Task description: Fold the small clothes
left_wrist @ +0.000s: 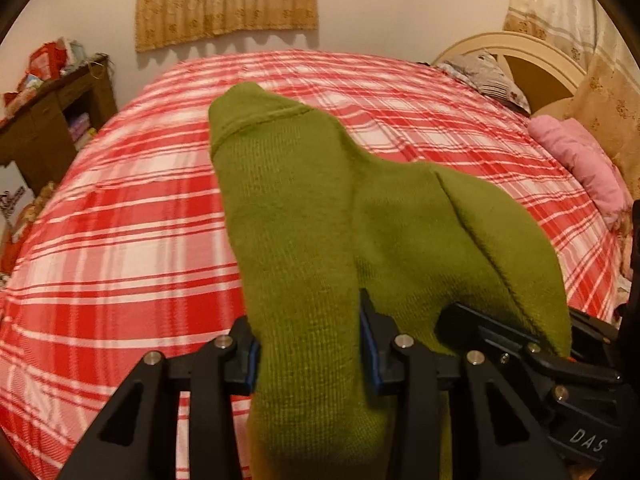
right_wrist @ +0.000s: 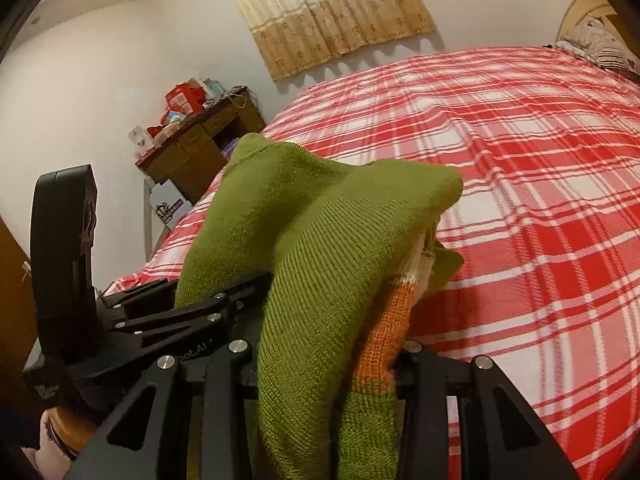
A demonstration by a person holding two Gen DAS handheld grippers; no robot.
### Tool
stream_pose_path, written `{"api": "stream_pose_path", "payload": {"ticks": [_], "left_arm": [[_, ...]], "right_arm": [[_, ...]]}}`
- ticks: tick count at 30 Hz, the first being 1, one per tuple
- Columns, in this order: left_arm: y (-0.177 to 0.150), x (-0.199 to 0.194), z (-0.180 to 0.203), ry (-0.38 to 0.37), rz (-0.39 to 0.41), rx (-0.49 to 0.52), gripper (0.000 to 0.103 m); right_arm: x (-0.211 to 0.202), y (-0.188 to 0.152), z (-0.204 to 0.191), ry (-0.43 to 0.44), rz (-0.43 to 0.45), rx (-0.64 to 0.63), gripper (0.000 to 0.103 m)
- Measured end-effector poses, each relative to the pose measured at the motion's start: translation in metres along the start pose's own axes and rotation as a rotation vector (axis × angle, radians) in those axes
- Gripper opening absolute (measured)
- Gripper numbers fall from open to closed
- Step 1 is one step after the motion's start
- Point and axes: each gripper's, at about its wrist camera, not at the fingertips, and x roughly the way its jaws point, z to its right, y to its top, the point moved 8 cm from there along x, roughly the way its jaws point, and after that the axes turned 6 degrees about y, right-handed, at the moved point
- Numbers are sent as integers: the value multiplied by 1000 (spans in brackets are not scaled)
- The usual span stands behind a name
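Observation:
A green knitted garment point(left_wrist: 300, 200) hangs bunched above the red and white plaid bed point(left_wrist: 120, 240), held up by both grippers. My left gripper point(left_wrist: 310, 344) is shut on a thick fold of it. The right gripper point(left_wrist: 520, 340) shows at the lower right of the left wrist view, close beside and under the same cloth. In the right wrist view the garment point(right_wrist: 320, 220) shows an orange and white stripe point(right_wrist: 396, 312), and my right gripper point(right_wrist: 330, 360) is shut on that part. The left gripper point(right_wrist: 224, 300) sits just to its left, partly hidden by cloth.
The plaid bed point(right_wrist: 520, 160) fills most of both views. A cluttered wooden desk point(left_wrist: 52, 120) stands by the far wall on the left. A patterned pillow point(left_wrist: 488, 76), a pink bundle point(left_wrist: 576, 156) and a cream headboard point(left_wrist: 520, 48) lie at the right.

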Motion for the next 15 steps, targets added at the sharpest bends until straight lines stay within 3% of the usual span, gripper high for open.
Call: {"api": "stream_pose_path", "payload": {"ticks": [15], "left_arm": [[-7, -31, -83, 137, 67, -137, 40]], "right_arm": [[39, 7, -97, 119, -25, -141, 38]]}}
